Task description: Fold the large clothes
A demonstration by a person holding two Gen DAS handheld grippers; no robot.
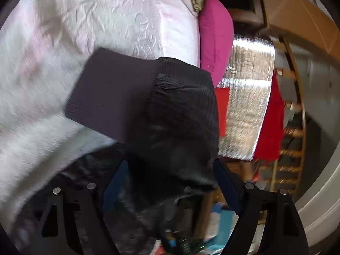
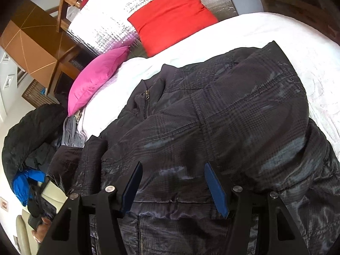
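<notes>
A dark plaid padded jacket [image 2: 212, 110] lies spread on the white bed cover [image 2: 276, 31], zip and collar toward the pink pillow. My right gripper [image 2: 173, 164] points down at its lower front. Its blue pads [image 2: 216, 189] stand apart and rest on the fabric without pinching it. In the blurred, rolled left wrist view, the jacket's sleeve [image 1: 182, 116] with its ribbed cuff [image 1: 110, 95] hangs over the cover. It passes between the wide-set fingers of my left gripper [image 1: 170, 165], and the pads do not press it.
A pink pillow [image 2: 97, 78] and a red pillow [image 2: 172, 17] lie at the head of the bed against a silver foil panel [image 2: 110, 14]. A heap of dark and blue clothes [image 2: 27, 148] lies beside the bed. Wooden furniture [image 2: 36, 44] stands behind.
</notes>
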